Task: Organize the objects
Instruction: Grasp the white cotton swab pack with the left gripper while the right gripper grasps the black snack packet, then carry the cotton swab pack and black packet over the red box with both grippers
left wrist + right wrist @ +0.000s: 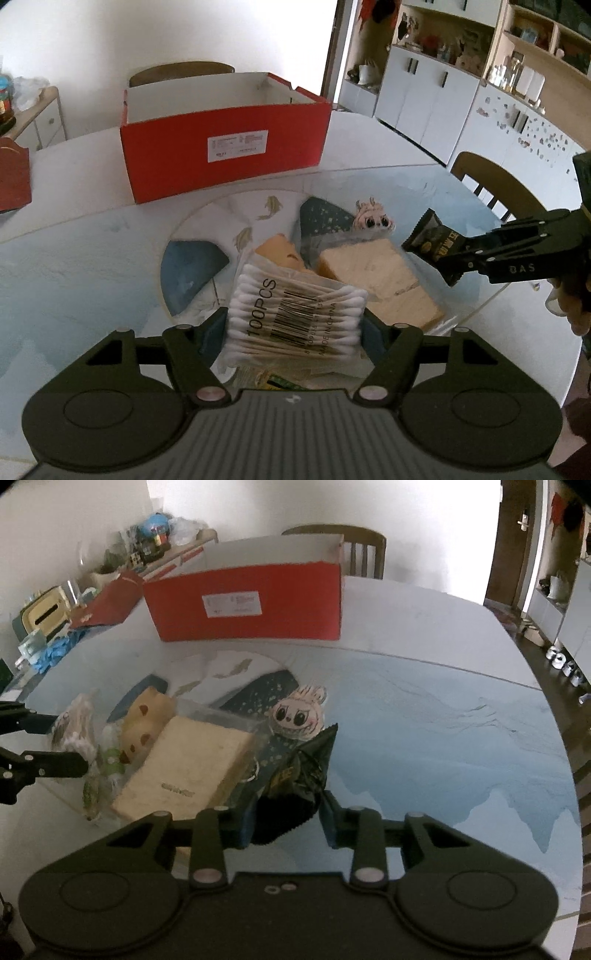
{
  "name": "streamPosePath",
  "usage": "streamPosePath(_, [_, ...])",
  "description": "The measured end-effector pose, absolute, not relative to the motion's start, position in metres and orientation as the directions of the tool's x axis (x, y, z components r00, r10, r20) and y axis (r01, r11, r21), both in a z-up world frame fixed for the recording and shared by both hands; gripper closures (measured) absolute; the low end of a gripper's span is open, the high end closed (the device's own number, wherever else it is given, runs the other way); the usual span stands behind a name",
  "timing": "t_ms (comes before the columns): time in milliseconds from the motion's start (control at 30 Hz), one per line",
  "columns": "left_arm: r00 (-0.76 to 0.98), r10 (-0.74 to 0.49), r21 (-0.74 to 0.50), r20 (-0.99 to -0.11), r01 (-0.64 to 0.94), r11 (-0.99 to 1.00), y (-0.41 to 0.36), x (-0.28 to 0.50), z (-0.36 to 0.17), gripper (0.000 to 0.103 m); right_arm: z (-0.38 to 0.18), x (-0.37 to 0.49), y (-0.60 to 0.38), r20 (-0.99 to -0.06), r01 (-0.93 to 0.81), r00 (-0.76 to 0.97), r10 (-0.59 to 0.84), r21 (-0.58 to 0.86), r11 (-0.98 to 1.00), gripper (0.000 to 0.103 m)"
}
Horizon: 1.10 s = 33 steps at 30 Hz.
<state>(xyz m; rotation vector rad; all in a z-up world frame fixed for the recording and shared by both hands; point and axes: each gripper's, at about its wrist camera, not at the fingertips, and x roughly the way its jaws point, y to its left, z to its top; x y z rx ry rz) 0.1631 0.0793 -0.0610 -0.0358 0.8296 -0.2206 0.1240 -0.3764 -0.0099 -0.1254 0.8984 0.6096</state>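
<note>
Right wrist view, dark packet point(299, 775) lettering blurred, lower end hidden by right tool point(288, 819)

Tabletop point(424, 716) with blue-white marbled pattern under glass. 2 wooden chairs, 1 behind the far edge point(364, 548) and 1 at the right side point(491, 184); white cabinets with open shelves of small items point(436, 85) beyond. Cluttered side counter point(74, 602) at left, brown door point(513, 535) far right.

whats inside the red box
Only the bare pale inner walls of the red box show above its rim. Its floor is hidden behind the front wall, so any contents cannot be seen.
</note>
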Motion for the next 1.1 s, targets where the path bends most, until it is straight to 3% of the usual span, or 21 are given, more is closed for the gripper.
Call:
streamPosePath(500, [0.666,-0.250,-0.142,-0.703,0.212,0.967,0.082,0.169,-0.021,0.031,0.047,0.113,-0.373,-0.671,-0.569,0.535,0.513,0.162,0.806,0.076])
streamPosePath(1100, [0.708,-0.263,-0.073,-0.656,0.287,0.955,0.109,0.206,0.031,0.031,0.097,0.144,-0.339,-0.594,-0.569,0.597,0.539,0.160,0.807,0.078])
